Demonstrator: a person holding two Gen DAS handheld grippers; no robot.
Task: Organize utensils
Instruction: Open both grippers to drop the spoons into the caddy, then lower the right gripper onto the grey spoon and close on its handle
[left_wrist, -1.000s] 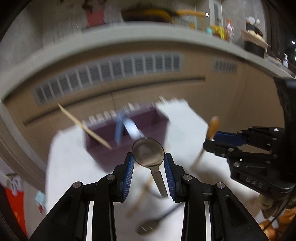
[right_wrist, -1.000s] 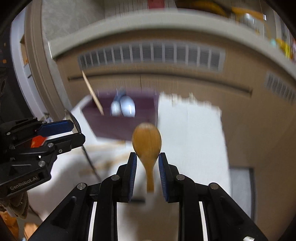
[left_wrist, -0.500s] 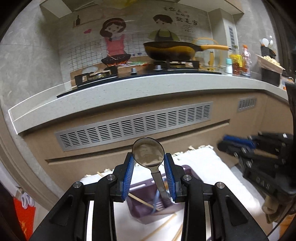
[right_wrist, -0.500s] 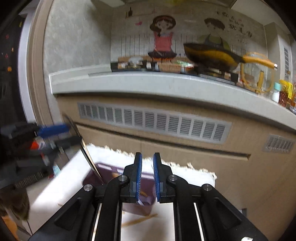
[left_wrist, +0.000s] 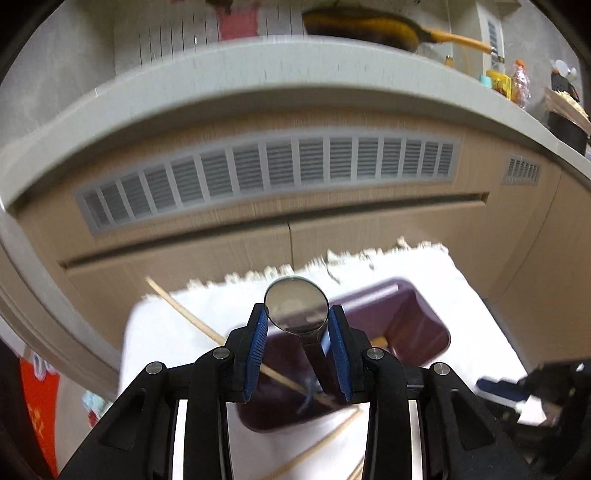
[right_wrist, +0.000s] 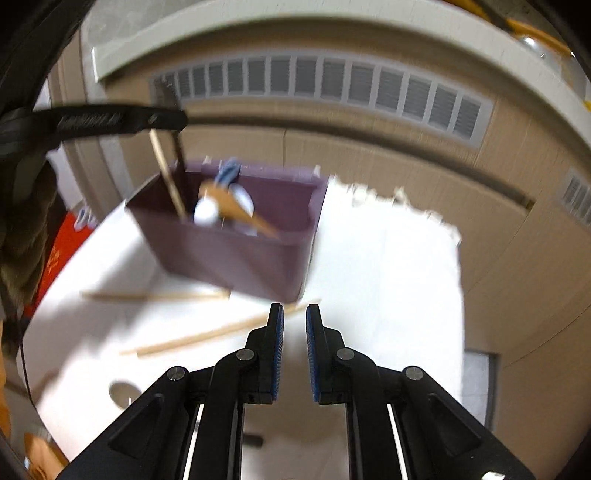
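My left gripper (left_wrist: 297, 319) is shut on a metal spoon (left_wrist: 296, 304), bowl up, held over the purple utensil bin (left_wrist: 424, 317). In the right wrist view the left gripper (right_wrist: 162, 120) hangs above the bin's (right_wrist: 236, 254) left end. The bin holds a wooden spoon (right_wrist: 236, 208), a chopstick (right_wrist: 166, 173) and blue-and-white utensils (right_wrist: 207, 214). My right gripper (right_wrist: 294, 321) is nearly closed and empty, just in front of the bin. Two chopsticks (right_wrist: 207, 336) lie on the white cloth (right_wrist: 384, 266) before the bin.
Another metal spoon (right_wrist: 123, 393) lies on the cloth at the lower left. Behind the cloth stand wooden cabinet fronts with a vent grille (left_wrist: 266, 173) under a grey counter (left_wrist: 295, 70). A yellow pan (left_wrist: 365, 27) sits on the counter.
The wooden spoon left my right gripper and now lies in the bin; that gripper closed and came down. My left gripper tilted back down over the bin, spoon still held.
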